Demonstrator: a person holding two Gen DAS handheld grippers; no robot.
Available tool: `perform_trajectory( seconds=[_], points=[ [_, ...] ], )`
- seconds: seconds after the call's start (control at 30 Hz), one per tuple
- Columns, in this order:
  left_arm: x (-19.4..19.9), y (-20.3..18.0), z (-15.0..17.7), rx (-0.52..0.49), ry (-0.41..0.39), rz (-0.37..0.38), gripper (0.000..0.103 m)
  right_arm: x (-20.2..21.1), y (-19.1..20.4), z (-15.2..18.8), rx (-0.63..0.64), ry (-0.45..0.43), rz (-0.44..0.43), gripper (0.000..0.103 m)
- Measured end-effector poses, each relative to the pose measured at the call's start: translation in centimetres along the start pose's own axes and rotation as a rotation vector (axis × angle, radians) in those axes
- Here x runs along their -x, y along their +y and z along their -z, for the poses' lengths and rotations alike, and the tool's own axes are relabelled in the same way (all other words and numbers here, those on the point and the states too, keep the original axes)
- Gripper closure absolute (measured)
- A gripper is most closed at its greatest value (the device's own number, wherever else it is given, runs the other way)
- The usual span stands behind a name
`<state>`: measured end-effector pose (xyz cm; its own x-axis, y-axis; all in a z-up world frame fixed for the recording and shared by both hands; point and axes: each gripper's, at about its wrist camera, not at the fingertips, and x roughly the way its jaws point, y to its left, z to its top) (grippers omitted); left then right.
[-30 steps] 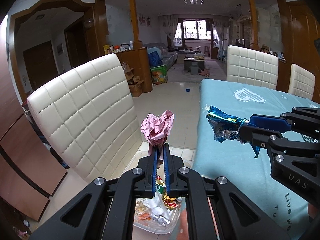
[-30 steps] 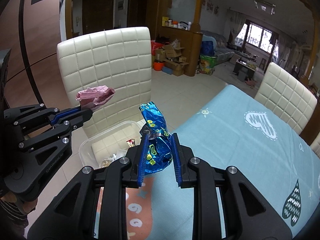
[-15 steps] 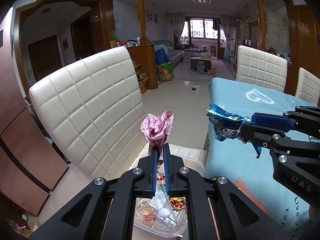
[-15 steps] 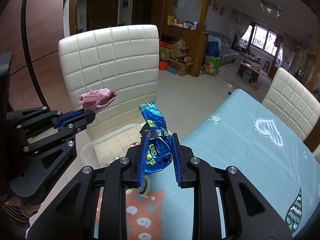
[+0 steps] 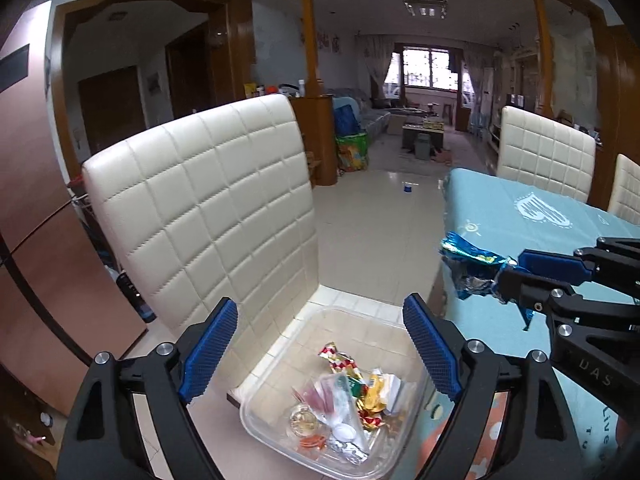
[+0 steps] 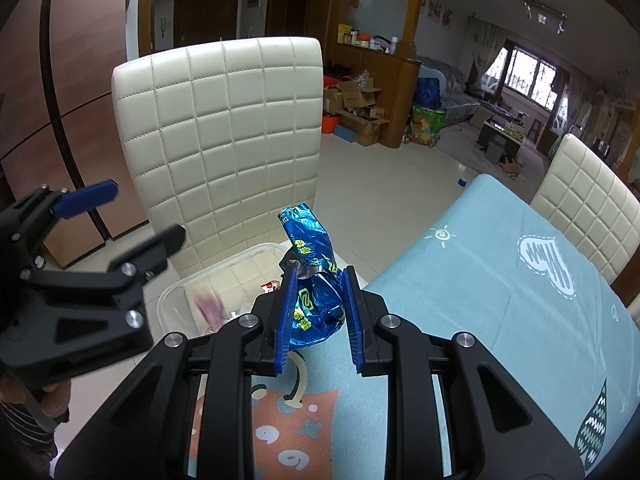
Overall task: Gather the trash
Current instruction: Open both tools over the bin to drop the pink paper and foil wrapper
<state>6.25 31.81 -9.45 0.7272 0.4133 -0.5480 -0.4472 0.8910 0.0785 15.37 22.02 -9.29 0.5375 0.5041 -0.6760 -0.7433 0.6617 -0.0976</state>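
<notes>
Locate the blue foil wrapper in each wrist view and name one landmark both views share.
Left wrist view: the blue foil wrapper sits right of centre, held by the right gripper.
Right wrist view: it stands upright at centre, between the jaws.
Shared landmark: the clear plastic bin on the cream chair.

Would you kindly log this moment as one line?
left gripper: open above bin | right gripper: shut on blue wrapper | pink paper: in bin

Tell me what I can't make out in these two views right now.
- Pink wrapper: motion-blurred in the right wrist view.
- Clear bin: near rim hidden by left hand-held gripper, left wrist view.
- Blue wrapper: print too small, sides covered by right hand-held gripper.
</notes>
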Motion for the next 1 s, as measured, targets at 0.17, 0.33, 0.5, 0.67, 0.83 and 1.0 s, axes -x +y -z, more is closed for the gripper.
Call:
perform_trajectory(
  seconds=[0.17,0.33,0.5,0.67,0.83,1.0],
  points=[
    [-0.1,1.0,0.3,0.019,0.014,-0.013,0.020,-0.3,0.6,0.0,0.008,0.003,-0.007,0.078],
    [0.0,1.7,0.5,0.037,0.019,-0.019,0.020,-0.6,1.2,0.0,0.019,0.009,-0.015,0.077],
    [0.0,2.3,0.5,0.052,0.019,-0.021,0.020,-0.7,1.5,-0.2,0.028,0.010,-0.025,0.076],
    [0.2,2.8,0.6,0.058,0.012,-0.024,0.020,-0.9,1.9,-0.4,0.036,0.013,-0.031,0.076],
    [0.5,2.8,0.7,0.049,0.007,-0.035,0.020,-0.9,2.1,-0.5,0.033,0.011,-0.020,0.043],
    [0.6,3.0,0.7,0.049,0.002,-0.038,0.020,-0.1,2.2,-0.5,0.049,-0.041,0.032,0.027]
  ],
)
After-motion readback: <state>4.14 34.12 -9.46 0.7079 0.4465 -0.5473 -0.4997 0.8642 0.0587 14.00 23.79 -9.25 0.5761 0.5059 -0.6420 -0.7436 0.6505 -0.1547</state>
